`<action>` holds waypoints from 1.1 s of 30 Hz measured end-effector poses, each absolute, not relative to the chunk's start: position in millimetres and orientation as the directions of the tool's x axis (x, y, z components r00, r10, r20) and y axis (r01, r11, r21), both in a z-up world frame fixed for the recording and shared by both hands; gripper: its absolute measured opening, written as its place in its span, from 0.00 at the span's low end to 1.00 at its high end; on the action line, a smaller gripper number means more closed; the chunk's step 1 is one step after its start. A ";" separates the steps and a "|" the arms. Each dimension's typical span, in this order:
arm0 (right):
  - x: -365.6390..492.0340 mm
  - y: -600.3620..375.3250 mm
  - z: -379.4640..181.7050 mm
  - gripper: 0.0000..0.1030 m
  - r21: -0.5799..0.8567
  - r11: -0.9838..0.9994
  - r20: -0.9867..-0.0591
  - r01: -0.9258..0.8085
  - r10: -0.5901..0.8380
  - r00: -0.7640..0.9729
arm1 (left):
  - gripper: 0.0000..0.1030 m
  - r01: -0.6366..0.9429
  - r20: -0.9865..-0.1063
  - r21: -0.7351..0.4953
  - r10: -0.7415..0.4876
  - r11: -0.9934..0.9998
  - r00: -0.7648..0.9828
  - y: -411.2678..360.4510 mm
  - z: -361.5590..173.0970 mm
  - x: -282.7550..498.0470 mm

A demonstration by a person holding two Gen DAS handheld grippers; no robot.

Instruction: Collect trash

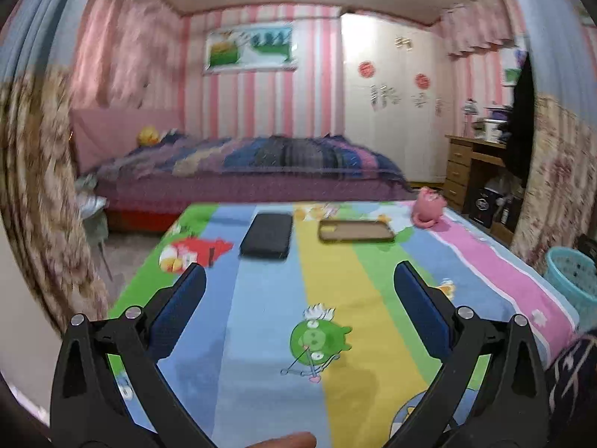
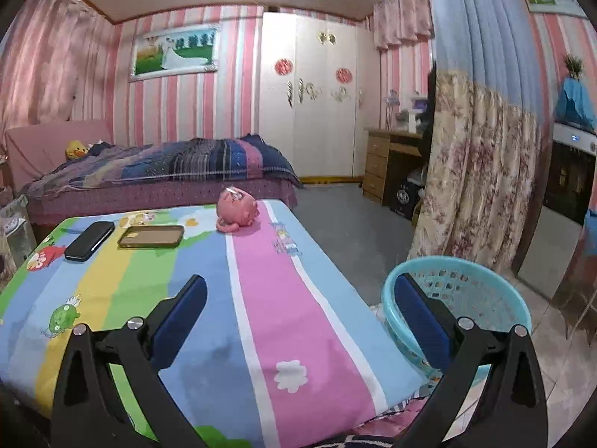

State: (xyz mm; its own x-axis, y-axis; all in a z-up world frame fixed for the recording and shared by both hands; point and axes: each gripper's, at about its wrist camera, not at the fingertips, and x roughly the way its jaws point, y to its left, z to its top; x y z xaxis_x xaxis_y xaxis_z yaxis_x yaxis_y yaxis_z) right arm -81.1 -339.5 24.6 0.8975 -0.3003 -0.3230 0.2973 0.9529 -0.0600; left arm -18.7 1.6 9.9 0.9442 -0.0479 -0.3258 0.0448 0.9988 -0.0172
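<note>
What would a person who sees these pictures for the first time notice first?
The brightly striped cartoon sheet covering the near bed draws the eye first. At its far end lie a black phone, an empty phone case beside it, and a pink plush toy further right. A turquoise basket stands on the floor by the bed's right edge, and both hand-held grippers, left and right, are open and empty.

The right gripper [image 2: 300, 311] is hiding part of the teal basket's [image 2: 481, 267] rim — its inside staying unreadable — with the desk clutter [image 2: 408, 110] beyond too small to tell.
</note>
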 end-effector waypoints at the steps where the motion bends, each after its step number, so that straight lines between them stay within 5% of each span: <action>1: -80.8 -334.6 24.2 0.96 -0.080 0.952 -0.308 0.294 -0.304 0.901 | 0.95 0.030 -0.344 -0.040 -0.042 0.999 0.938 4.3 6.4 -15.2; 9: -78.9 -296.7 22.5 0.95 -0.215 0.937 -0.258 0.277 -0.328 0.909 | 0.95 0.036 -0.356 0.004 -0.033 0.999 0.934 -7.5 -4.6 -18.4; 33: -81.0 -309.6 27.3 0.96 -0.157 0.946 -0.277 0.283 -0.318 0.907 | 0.95 0.063 -0.377 0.016 -0.052 0.998 0.925 -22.8 -12.1 -24.0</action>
State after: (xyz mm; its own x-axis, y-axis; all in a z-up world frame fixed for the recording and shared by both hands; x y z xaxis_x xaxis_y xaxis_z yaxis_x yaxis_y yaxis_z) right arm -81.0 -309.6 27.3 0.9070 -0.3177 -0.2765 0.2834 0.9460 -0.1575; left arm -24.0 -22.8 -12.1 0.9249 -0.0524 -0.3765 0.0629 0.9979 0.0157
